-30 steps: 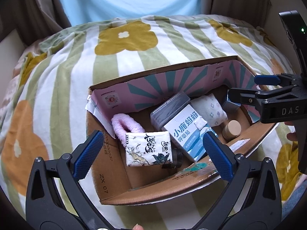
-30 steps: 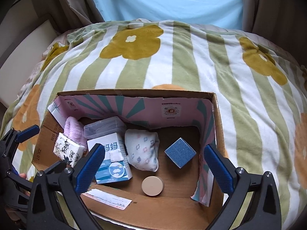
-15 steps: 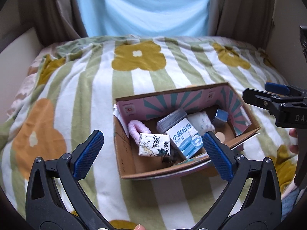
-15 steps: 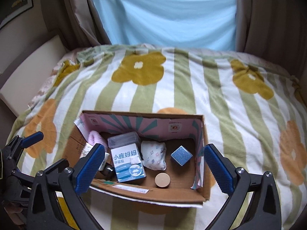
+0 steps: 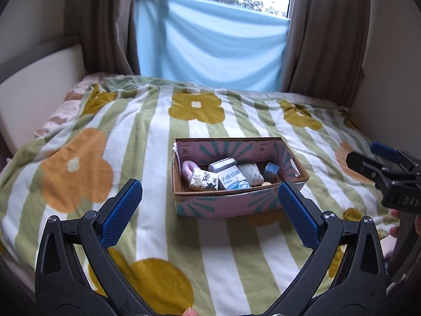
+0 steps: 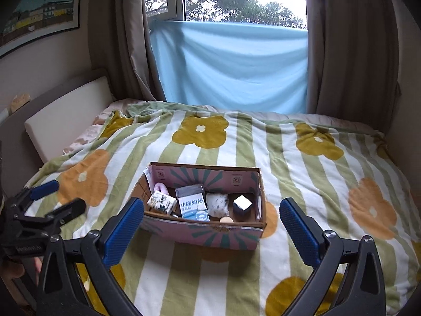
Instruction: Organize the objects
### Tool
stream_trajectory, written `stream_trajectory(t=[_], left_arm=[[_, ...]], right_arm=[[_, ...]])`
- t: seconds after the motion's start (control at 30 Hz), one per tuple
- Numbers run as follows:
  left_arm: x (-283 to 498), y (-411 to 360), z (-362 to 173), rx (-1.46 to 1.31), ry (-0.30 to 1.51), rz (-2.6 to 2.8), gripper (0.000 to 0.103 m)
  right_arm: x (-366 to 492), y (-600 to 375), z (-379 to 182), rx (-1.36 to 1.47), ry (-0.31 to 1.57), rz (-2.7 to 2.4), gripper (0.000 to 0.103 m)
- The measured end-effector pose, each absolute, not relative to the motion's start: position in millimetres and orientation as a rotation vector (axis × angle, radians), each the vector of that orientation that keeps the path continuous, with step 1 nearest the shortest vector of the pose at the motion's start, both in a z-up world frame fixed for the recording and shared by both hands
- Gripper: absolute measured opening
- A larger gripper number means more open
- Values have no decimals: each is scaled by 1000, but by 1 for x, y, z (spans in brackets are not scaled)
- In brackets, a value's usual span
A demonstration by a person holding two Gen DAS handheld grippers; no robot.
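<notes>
A pink and teal cardboard box (image 5: 226, 206) (image 6: 202, 233) sits on the flowered blanket (image 5: 147, 142). It holds a pink scrunchie (image 5: 186, 168), a patterned tissue pack (image 5: 204, 179), a grey case (image 5: 222, 164), a blue and white box (image 5: 232, 180) (image 6: 193, 206), a white pouch (image 6: 217, 204), a cube (image 6: 242, 202) and a round lid (image 6: 226, 220). My left gripper (image 5: 210, 213) is open and empty, well back from the box. My right gripper (image 6: 211, 231) is open and empty too, also back from the box.
The bed fills the view, with a cream headboard (image 6: 65, 115) at the left. A blue cloth (image 6: 231, 68) hangs over the window between brown curtains (image 6: 352, 52). A wall (image 5: 394, 79) runs along the right side.
Both grippers have pulled back and up from the box, which now looks small and far. The room and window have come into view. Both stay open.
</notes>
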State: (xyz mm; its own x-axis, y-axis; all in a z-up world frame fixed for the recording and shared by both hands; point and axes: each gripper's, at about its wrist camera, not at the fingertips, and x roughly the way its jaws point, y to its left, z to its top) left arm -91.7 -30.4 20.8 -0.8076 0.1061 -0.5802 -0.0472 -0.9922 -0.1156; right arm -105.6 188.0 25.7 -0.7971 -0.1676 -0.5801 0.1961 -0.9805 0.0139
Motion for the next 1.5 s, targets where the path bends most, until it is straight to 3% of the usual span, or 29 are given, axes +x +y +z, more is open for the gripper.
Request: stream_trajectory(t=[0.4, 1.5], left_arm=[[-22, -27, 1, -917, -149, 2970, 103], [-27, -11, 0, -889, -52, 3000, 103]], right_arm=[[-42, 191, 6, 891, 0, -2835, 103], [-41, 193, 0, 897, 30, -2871, 102]])
